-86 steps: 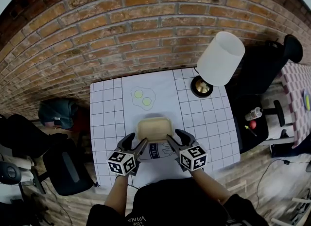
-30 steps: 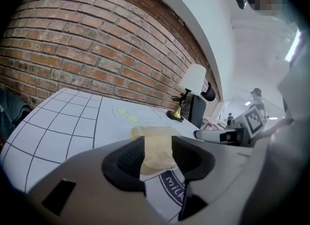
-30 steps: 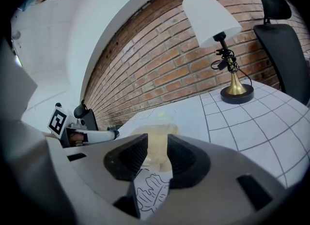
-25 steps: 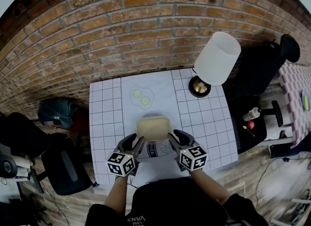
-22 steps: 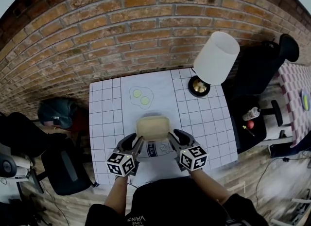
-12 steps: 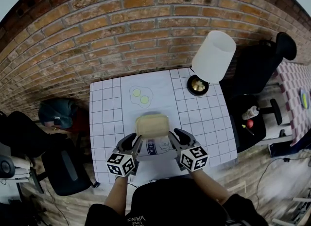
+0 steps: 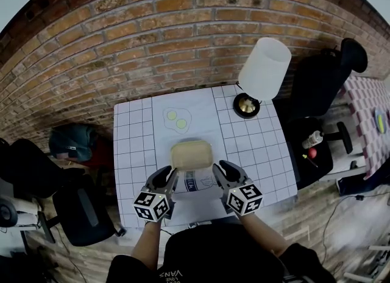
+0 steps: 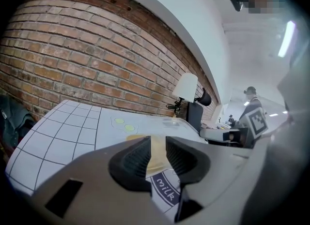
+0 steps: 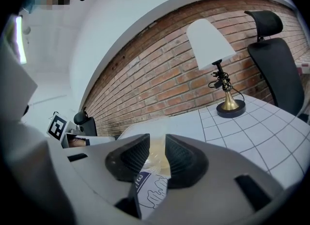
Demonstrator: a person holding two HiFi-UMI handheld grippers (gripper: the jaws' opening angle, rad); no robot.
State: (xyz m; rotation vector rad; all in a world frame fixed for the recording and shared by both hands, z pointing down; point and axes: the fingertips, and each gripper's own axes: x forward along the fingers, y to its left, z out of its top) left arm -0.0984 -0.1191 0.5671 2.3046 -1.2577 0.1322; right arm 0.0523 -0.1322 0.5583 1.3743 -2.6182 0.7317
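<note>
Your left gripper (image 7: 171, 178) and right gripper (image 7: 218, 176) each have jaws pinched on a near corner of the tan tub (image 7: 191, 154), at the near end of the printed mat (image 7: 201, 108). Grid-cloth table (image 7: 131, 148). Lamp (image 7: 263, 69) at the far right corner. Brick wall (image 7: 183, 38) behind, black chair (image 7: 320, 78) to the right.

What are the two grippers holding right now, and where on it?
Both hold the tan bag: the left gripper pinches its near left corner, the right gripper its near right corner.

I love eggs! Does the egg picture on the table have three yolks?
No, the fried-egg picture shows only two yellow yolks inside its outline.
</note>
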